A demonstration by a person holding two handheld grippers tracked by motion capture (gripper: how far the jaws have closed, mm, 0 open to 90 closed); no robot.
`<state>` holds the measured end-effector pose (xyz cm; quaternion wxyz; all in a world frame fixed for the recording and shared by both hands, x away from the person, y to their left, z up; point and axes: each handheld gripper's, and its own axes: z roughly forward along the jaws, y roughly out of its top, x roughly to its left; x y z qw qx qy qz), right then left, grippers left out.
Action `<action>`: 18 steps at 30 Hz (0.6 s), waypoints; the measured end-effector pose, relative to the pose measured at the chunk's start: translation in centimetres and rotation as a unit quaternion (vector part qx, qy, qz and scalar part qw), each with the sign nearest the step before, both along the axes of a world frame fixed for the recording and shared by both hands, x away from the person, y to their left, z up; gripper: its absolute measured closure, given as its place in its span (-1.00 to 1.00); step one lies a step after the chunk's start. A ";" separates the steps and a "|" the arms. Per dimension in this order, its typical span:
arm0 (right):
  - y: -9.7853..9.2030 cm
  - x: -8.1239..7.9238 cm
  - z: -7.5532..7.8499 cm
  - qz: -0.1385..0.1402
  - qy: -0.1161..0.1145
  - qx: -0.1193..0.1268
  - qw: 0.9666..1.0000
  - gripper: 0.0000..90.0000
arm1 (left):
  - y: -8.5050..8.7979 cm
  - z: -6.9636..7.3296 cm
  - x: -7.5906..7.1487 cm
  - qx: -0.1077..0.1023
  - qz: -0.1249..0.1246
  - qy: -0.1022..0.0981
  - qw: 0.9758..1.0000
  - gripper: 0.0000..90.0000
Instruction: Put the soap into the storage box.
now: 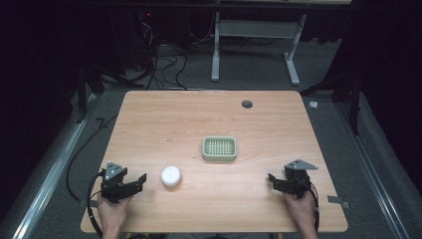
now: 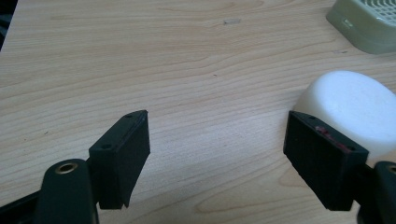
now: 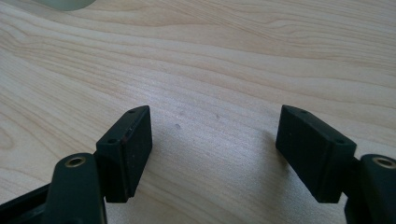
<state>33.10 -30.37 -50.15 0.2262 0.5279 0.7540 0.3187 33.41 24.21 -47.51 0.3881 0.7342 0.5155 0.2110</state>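
Green slotted dish (image 1: 219, 149) bare (white soap (image 1: 170, 176) beside it), both grippers' fingers apart.

A wooden tabletop (image 1: 209, 119) carries a pale green slatted tray (image 1: 219, 148) near its middle and a white round soap bar (image 1: 170, 176) nearer the person, to the left. The left tool (image 1: 141, 180) rests close beside the soap, jaws pointing toward it. The right tool (image 1: 272, 179) sits well apart near the right edge. A dark round hole (image 1: 247, 104) marks the far side.
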 end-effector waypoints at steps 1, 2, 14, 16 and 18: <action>0.0 0.0 0.0 0.000 0.000 0.000 1.000 -0.39 | -0.2 0.1 -0.2 -0.005 -0.005 -0.002 1.000 -0.49; 0.0 0.0 0.0 0.000 0.000 0.000 1.000 -0.39 | -0.2 0.1 -0.2 -0.005 -0.005 -0.002 1.000 -0.49; 0.0 0.0 0.0 0.001 0.001 -0.001 1.000 -0.38 | -2.1 0.6 -0.9 -0.009 -0.041 0.004 0.999 -0.50; 0.0 0.0 0.0 0.001 0.000 0.000 1.000 -0.38 | -2.3 0.4 -0.9 -0.009 -0.043 0.005 0.999 -0.50; 0.0 0.0 0.0 0.001 0.000 0.001 1.000 -0.38 | -2.6 0.4 -0.9 -0.011 -0.045 0.007 0.999 -0.51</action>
